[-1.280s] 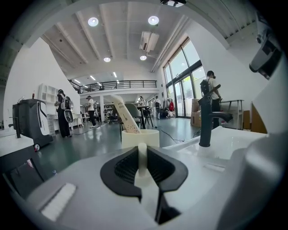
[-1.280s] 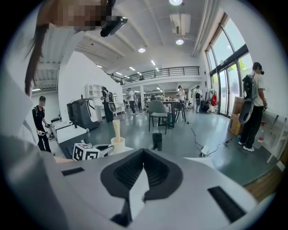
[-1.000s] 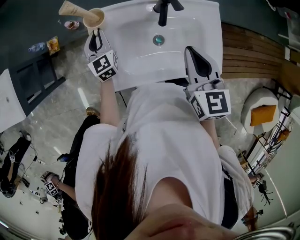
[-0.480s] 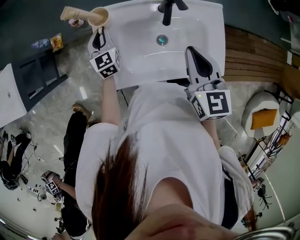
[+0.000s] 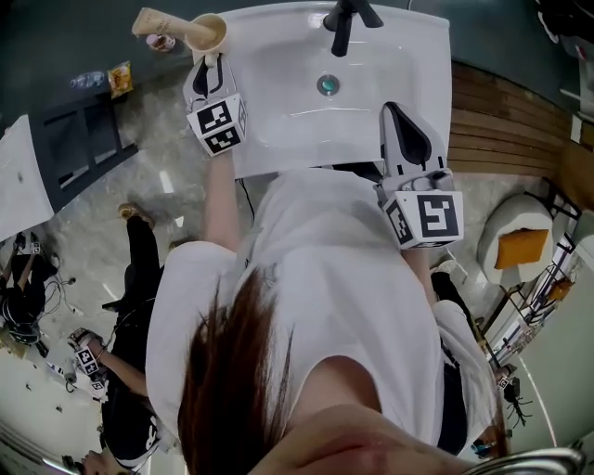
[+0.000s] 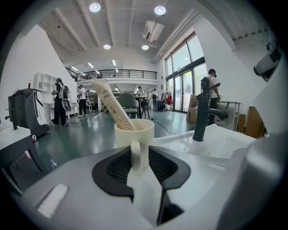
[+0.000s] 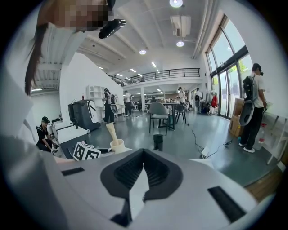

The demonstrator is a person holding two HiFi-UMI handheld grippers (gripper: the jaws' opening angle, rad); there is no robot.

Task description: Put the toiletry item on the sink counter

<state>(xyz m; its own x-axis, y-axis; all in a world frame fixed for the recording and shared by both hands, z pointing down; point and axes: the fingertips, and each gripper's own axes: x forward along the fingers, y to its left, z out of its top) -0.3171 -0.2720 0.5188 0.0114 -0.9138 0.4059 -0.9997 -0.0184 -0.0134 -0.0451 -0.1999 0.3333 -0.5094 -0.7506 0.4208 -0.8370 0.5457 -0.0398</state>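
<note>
**Left gripper loosens around the cup handle at the sink's corner**

The left gripper is right at the cream cup. In the left gripper view its jaws have just been opening. They stand apart on either side of the cup's handle, with the handle between them and the pads no longer pressing on it. The cup is upright at the far left corner of the white sink tabletop, and it's carrying the toiletry item. That's a tan tube, propped inside and leaning out over the rim, away from the basin. From the left gripper view the tube slants up and to the left above the cup, with the dark tap off to the right.

Across the basin, the right gripper hangs over the near right edge of the sink, well apart from the cup. Its jaws are together at the tips with nothing between them. The drain sits in the middle of the bowl between the two grippers, and the tap rises at the far edge.
</note>
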